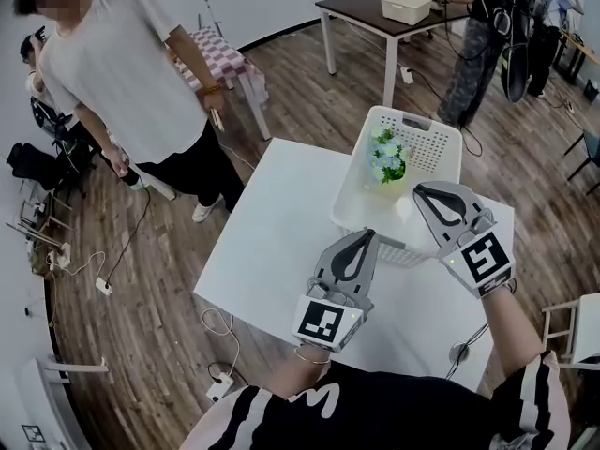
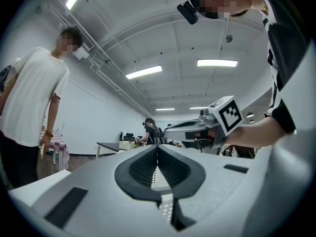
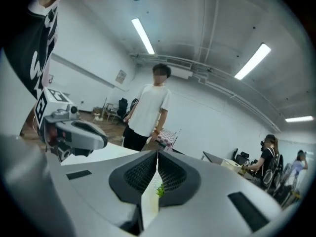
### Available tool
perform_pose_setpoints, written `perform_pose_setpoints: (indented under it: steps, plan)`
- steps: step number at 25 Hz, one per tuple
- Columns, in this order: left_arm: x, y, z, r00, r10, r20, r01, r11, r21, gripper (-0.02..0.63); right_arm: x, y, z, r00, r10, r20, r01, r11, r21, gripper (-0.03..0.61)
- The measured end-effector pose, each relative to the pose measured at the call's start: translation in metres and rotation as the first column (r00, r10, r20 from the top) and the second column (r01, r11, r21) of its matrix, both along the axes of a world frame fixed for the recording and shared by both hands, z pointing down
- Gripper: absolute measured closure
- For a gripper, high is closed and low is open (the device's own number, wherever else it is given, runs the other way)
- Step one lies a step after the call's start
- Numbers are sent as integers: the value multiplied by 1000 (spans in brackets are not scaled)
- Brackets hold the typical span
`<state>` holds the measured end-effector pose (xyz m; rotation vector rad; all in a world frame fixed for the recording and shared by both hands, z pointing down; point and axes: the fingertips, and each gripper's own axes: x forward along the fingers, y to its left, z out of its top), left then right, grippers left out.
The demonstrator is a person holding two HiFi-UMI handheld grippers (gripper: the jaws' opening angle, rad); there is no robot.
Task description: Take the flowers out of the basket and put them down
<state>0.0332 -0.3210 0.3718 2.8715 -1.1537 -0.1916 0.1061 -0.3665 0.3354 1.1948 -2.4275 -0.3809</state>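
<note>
1. The left gripper (image 1: 359, 245) is hovering over the near half of the bench (image 1: 272, 242), with its jaws pressed together on nothing.
2. The right gripper (image 1: 433, 200) is hanging just beside the near rim of the basket (image 1: 439, 142), jaws likewise together and empty. A sliver of green is showing through the slit between them, and I am reading it as foliage beyond, not a grip.
3. The flowers (image 1: 386, 157) are standing upright inside the basket, toward its left wall. The basket is sitting at the bench's far edge, nearer the far right corner.
4. Going in with closed jaws would probably be toppling the bunch, so they need opening first. A lift dragging on the wall could be shoving the light basket off the far edge.
5. The bench's left half and near edge are lying bare, leaving good room for setting down. The two grippers are working close together and could be clashing.
6. A person (image 1: 122, 73) is standing off the far left corner, well apart from the basket, though a wide leftward swing would be heading that way
</note>
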Motion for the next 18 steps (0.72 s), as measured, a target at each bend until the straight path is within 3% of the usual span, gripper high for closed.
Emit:
perform_pose_setpoints:
  steps: [3,7,11,15,18]
  plan:
    - [-3,-5,2,1000,-8,4,8,1000,-4,607,-6,-26,11,988,-81,-135,79,997,-19,558]
    - [-10,-8,-3,999,-29,-21,29,999,14,607,-16,-54,43,929,-200,-310,153,974,-169,557]
    - [-15,-4,-3,999,-42,-20,42,999,10,607,-18,-67,87,817,-342,-463,193,920,-340,557]
    - [-23,-3,-4,997,-69,-33,69,998,9,607,-17,-76,119,699,-439,-564,190,875,-446,555]
    - [-32,-4,-7,994,-95,-50,96,995,11,608,-13,-83,139,627,-498,-599,160,835,-526,476]
